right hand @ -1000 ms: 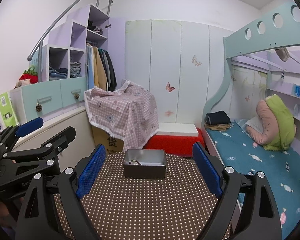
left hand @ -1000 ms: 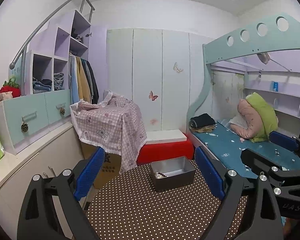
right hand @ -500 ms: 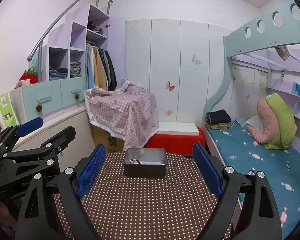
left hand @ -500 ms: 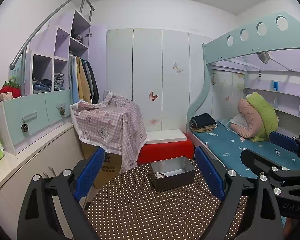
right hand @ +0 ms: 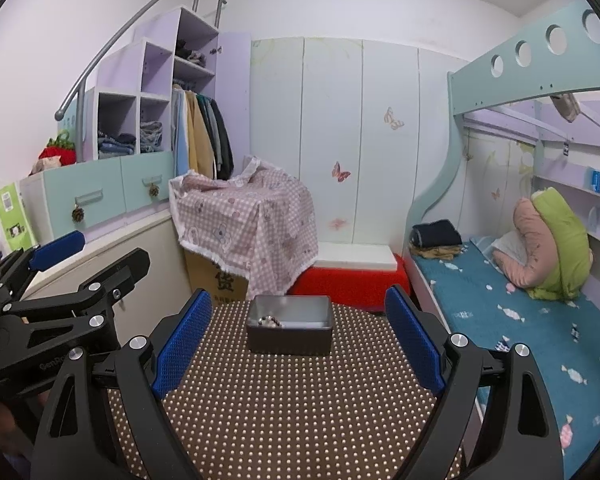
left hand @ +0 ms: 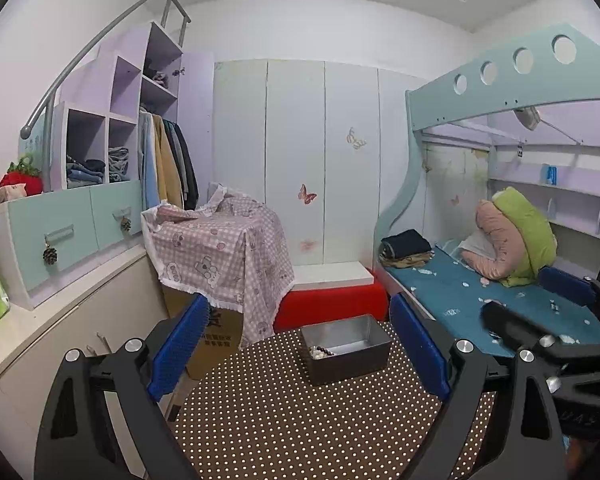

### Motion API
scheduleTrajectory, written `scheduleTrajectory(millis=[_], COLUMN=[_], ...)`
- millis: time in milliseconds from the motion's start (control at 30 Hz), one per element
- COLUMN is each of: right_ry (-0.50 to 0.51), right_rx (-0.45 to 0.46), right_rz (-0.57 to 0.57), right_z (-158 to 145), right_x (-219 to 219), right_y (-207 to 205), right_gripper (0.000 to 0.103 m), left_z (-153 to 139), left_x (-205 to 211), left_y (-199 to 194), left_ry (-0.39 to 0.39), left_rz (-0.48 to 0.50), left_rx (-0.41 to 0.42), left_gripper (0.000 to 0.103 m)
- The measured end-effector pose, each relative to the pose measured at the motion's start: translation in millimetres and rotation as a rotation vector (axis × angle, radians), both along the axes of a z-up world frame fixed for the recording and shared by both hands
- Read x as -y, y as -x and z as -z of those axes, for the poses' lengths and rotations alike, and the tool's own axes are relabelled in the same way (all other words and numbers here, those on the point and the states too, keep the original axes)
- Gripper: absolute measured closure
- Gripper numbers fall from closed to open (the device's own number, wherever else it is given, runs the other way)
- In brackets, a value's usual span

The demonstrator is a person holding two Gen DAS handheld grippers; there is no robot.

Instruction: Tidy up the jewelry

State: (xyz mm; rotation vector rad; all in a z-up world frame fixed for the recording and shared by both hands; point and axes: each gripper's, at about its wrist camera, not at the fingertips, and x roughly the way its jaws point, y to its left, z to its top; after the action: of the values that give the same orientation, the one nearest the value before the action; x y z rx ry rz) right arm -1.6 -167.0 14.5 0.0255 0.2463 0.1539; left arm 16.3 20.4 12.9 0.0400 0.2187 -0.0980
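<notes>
1. Nothing has shifted since the earlier frames; both stay put.
2. Left hand-held gripper point(left hand: 300, 352): jaws wide, empty; right hand-held gripper point(right hand: 298, 342): likewise.
3. Metal tin point(right hand: 290, 330): on dotted table point(right hand: 284, 408), bead jewelry point(right hand: 271, 322) inside.

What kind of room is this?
Most likely a child's bedroom: a bunk bed with rolled bedding, a stepped closet with hanging clothes, and butterfly stickers on the wardrobe doors.

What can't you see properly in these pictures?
- Beads in the tin: too small in both views to tell which jewelry; the tin's near wall hides part.
- Box under the checked cloth: mostly covered, both views.
- Table: near edge cut off by the frame and the tongs.
- Clothes in the shelf cubbies: too small.
</notes>
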Motion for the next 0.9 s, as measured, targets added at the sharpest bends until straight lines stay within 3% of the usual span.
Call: scheduleTrajectory(millis=[900], right_ry=[0.022], right_rx=[-0.022], right_rz=[-0.002], right_z=[0.3], right_x=[-4.4], right_y=[-1.6], right_gripper=[0.015], left_z=[1.5], left_x=[-2.1], left_y=[-2.6], left_ry=[-0.017], left_rz=[0.006], left_rx=[0.003], left_gripper=[0.014])
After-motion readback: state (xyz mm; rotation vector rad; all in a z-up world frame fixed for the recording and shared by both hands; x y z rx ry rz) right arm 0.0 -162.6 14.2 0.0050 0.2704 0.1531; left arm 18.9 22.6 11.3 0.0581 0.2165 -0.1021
